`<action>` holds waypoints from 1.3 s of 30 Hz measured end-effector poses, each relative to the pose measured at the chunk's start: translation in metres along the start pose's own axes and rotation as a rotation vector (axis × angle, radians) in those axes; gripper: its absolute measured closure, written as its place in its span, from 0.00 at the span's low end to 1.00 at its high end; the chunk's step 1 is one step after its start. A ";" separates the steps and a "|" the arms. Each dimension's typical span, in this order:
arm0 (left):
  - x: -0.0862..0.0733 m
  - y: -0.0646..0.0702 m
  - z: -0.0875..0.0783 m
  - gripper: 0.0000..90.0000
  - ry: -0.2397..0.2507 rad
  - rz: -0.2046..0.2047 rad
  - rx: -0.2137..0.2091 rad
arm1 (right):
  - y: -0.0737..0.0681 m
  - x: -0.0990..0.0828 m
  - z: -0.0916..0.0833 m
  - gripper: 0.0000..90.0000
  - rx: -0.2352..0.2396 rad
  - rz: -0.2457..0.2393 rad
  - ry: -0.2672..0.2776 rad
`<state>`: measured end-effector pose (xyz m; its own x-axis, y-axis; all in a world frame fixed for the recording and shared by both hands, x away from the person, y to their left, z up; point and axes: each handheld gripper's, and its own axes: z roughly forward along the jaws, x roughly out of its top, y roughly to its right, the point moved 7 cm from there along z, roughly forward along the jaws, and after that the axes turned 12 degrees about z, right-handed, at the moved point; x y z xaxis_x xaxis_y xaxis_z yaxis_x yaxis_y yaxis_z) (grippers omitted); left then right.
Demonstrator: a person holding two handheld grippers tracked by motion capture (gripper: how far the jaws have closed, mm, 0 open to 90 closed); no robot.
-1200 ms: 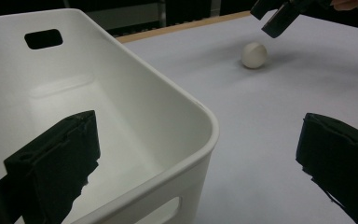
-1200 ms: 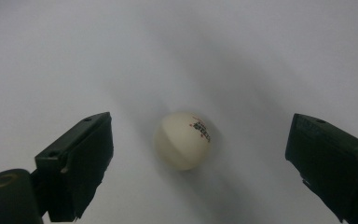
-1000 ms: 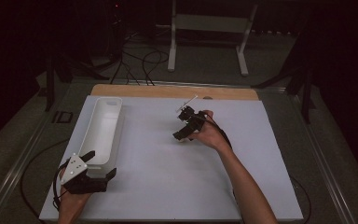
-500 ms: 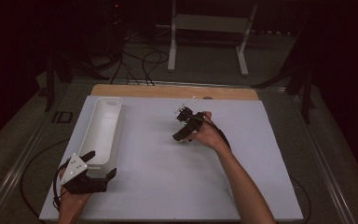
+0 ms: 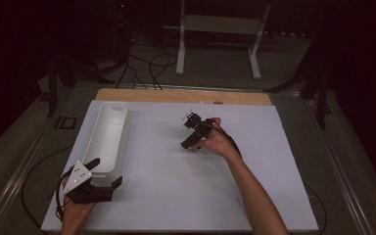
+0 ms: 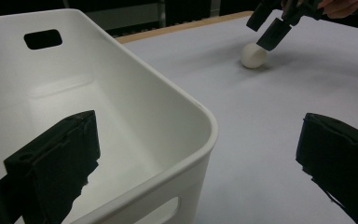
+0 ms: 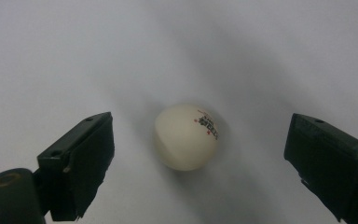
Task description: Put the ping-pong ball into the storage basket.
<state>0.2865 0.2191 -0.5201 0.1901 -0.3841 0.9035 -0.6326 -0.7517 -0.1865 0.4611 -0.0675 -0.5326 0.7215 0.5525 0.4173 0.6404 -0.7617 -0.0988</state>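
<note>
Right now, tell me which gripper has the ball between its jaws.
The right gripper: its open jaws flank the white ball on the table. The left gripper straddles the white bin's corner instead.

White table sheet (image 5: 176,196) covers tabletop; wooden strip (image 5: 176,95) along its far edge. Metal stand (image 5: 218,39) on floor beyond table. Cables (image 5: 147,63) on floor beyond table's far-left corner.

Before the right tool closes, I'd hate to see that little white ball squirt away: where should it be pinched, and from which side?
Grip the ball across its widest middle, coming straight down from above as the right tool is now aimed. It lies free on the flat white table, centred between the open jaws, so level, even contact on opposite sides should hold it. Pinching off-centre would likely make it roll.
</note>
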 end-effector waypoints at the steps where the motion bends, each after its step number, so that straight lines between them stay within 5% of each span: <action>1: 0.000 0.000 0.000 0.00 0.001 -0.001 0.000 | 0.000 0.000 0.001 0.09 0.001 -0.001 -0.004; 24: 0.000 0.000 0.000 0.00 0.000 0.000 -0.001 | -0.004 0.001 0.010 0.10 0.004 0.003 -0.036; 39: 0.000 0.000 0.000 0.00 0.000 -0.001 -0.002 | -0.008 0.001 0.017 0.21 -0.007 0.005 -0.065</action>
<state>0.2862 0.2194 -0.5200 0.1904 -0.3830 0.9039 -0.6337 -0.7512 -0.1848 0.4611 -0.0555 -0.5472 0.7405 0.5691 0.3575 0.6349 -0.7667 -0.0947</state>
